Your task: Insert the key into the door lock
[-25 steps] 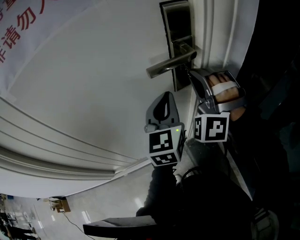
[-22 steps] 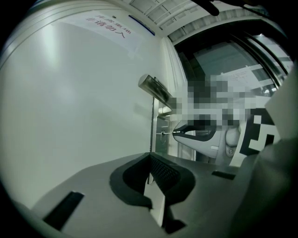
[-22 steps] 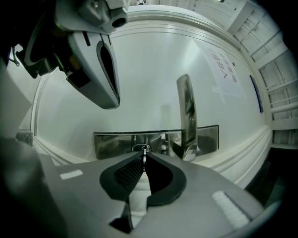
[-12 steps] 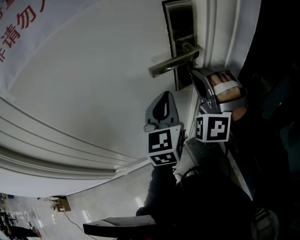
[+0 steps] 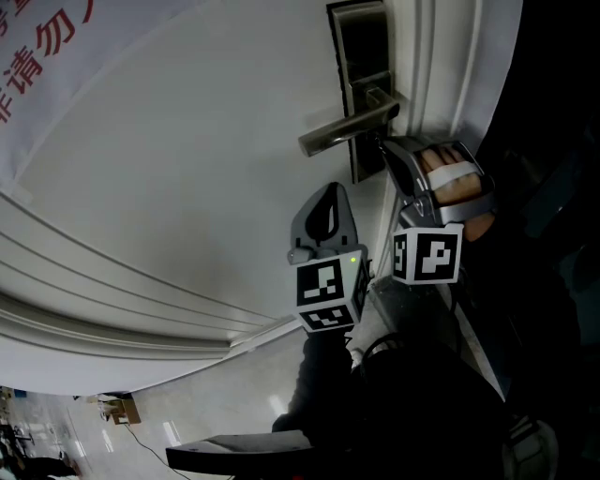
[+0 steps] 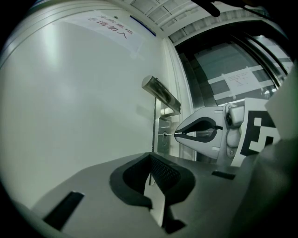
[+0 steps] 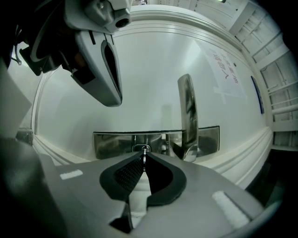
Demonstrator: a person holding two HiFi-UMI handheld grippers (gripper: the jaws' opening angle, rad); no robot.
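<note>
Where the lock plate (image 7: 111, 142) runs along the door's edge: right gripper (image 7: 145, 161) clenched on key (image 7: 144, 154), blade tip at the keyhole (image 7: 142, 148), just beside the handle (image 7: 187, 111). Left gripper (image 6: 150, 156) closed, empty, held apart from the lock. Bare door panel (image 5: 187, 141) lies open beyond.

Public or office building hallway, judged from door (image 5: 187, 169): white, panelled, fitted with steel lock plate (image 5: 361, 56) and lever handle (image 5: 342, 133). Paper notice (image 5: 37, 56) in red Chinese characters is stuck on door. Glossy floor (image 5: 206, 422) seen below door, glazing (image 6: 223, 60) with posted sheet (image 6: 239, 82) beside door, grid ceiling (image 6: 158, 14) above door.
</note>
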